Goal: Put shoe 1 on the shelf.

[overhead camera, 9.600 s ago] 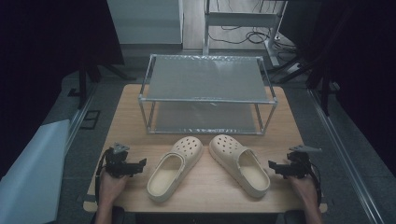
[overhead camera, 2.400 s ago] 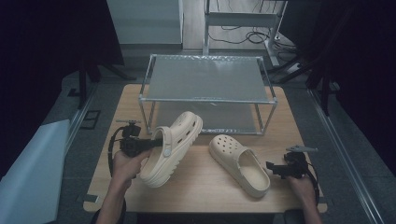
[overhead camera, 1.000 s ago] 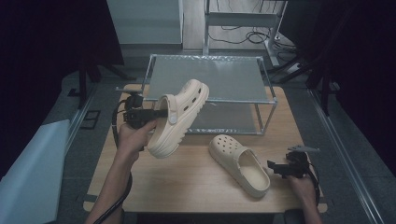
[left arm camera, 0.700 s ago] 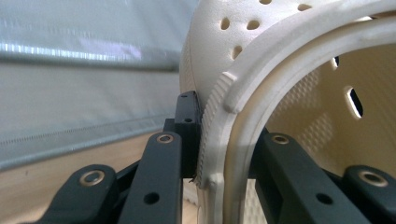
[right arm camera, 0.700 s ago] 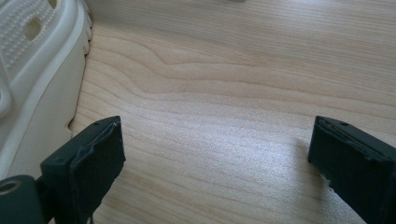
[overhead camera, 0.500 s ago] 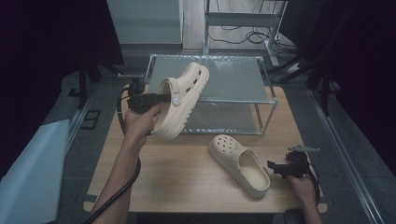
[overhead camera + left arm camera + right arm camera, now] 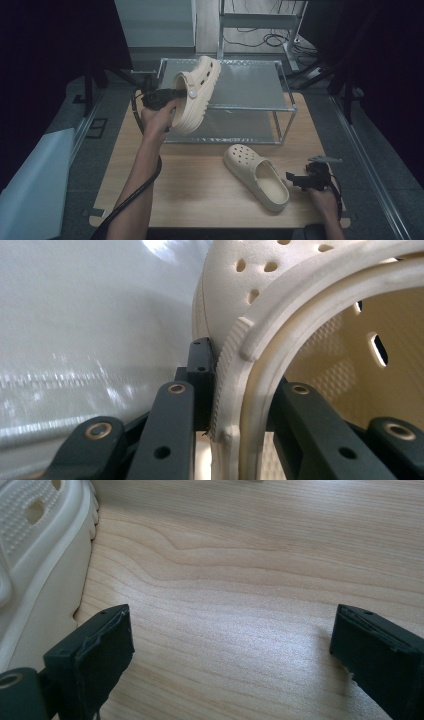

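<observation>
Since half a sec ago, left gripper (image 7: 172, 93) has carried the cream clog (image 7: 196, 97) up and farther back; the shoe now shows in upper centre of the high view, toe over the front-left corner of the rack's (image 7: 287, 107) top shelf, heel end hanging lower in front of it. Whether the sole touches the shelf can't be told. Jaws are clenched on the clog's rim: in the left gripper view one black jaw sits outside the rim wall (image 7: 235, 390), the other inside the shoe opening, pads pressed against it.

Rack is a two-level metal frame w/ mesh shelves, at the back of the wooden table (image 7: 195, 185); the lower shelf shows nothing on it as far as can be seen.

Second clog (image 7: 256, 175) lies flat on the table at lower right of the frame, opening up, toe pointing toward the rack.

Right gripper (image 7: 300, 181) rests at lower right, just beside that clog's heel end, same spot as before. Its jaws stand wide apart w/ bare wood between them (image 7: 230, 645); clog's sole edge (image 7: 45, 590) shows at the left of the right gripper view, close to one jaw.
</observation>
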{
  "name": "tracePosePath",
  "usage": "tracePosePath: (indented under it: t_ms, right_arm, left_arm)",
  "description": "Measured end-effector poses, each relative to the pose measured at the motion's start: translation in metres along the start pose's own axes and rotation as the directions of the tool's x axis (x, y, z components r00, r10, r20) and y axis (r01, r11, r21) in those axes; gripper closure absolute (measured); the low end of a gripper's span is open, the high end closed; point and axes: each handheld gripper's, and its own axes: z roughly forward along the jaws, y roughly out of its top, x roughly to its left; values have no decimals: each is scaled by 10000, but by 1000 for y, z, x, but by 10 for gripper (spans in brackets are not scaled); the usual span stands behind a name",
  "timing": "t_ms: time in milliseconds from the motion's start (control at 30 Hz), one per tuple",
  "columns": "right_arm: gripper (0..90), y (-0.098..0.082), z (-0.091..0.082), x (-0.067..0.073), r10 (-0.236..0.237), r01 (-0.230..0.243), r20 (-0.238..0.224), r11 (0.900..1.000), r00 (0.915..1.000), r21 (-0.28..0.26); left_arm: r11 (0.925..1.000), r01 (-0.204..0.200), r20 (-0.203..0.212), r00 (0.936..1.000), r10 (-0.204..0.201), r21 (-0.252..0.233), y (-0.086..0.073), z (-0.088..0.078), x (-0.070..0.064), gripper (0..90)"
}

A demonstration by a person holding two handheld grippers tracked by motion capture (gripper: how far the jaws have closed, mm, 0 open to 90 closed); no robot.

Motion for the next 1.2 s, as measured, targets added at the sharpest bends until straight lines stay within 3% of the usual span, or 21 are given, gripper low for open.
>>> tracePosePath:
  t_ms: [333, 800, 1200]
  right_arm:
    - [40, 0, 0, 0, 29, -29, -25, 10000, 10000, 7]
    - [42, 0, 1, -1, 39, -39, -43, 10000, 10000, -13]
    - [43, 0, 1, -1, 57, -57, -19, 10000, 10000, -46]
  left_arm:
    - [9972, 316, -359, 9988, -340, -672, 19, 14, 2, 752]
    - [9898, 622, -1062, 9914, -760, -1279, 40, 34, 12, 749]
    - [9831, 912, -1115, 9877, -1097, -1586, 47, 56, 12, 749]
